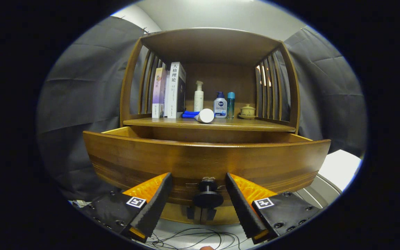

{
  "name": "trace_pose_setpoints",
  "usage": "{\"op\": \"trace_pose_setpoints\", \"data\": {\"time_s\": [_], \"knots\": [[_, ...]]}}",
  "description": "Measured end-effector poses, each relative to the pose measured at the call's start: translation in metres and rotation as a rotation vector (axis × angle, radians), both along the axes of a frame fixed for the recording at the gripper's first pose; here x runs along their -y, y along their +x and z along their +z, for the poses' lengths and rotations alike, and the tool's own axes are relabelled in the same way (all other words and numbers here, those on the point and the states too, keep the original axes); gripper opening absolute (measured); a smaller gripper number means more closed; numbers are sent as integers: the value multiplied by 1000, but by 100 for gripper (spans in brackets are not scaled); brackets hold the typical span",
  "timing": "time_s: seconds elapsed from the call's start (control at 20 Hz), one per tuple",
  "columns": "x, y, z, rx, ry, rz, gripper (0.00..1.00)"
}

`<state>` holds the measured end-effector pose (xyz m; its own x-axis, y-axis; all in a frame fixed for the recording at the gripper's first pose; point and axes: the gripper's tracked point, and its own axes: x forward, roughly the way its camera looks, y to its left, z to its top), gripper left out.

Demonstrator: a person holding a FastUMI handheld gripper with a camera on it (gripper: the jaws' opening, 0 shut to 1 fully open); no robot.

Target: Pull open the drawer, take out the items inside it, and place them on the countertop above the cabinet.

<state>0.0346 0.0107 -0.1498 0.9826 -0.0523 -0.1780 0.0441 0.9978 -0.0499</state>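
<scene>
Between the wide-spread fingers (pixel 161 194) of the gripper (pixel 199 187) sits the knob (pixel 208 195), untouched, on the drawer (pixel 207 161) already pulled out, its inside hidden behind the front, so I judge reaching over toward twelve o'clock comes next, below the countertop (pixel 248 124).

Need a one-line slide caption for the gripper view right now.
Open gripper straddles the black knob of the pulled-out drawer.
</scene>
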Motion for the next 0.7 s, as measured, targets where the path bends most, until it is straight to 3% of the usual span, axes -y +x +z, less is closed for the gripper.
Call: {"op": "trace_pose_setpoints", "data": {"time_s": [0.4, 0.7], "knots": [[2, 13, -1, -5, 7, -9, 98], [5, 52, -1, -5, 21, -14, 98]]}}
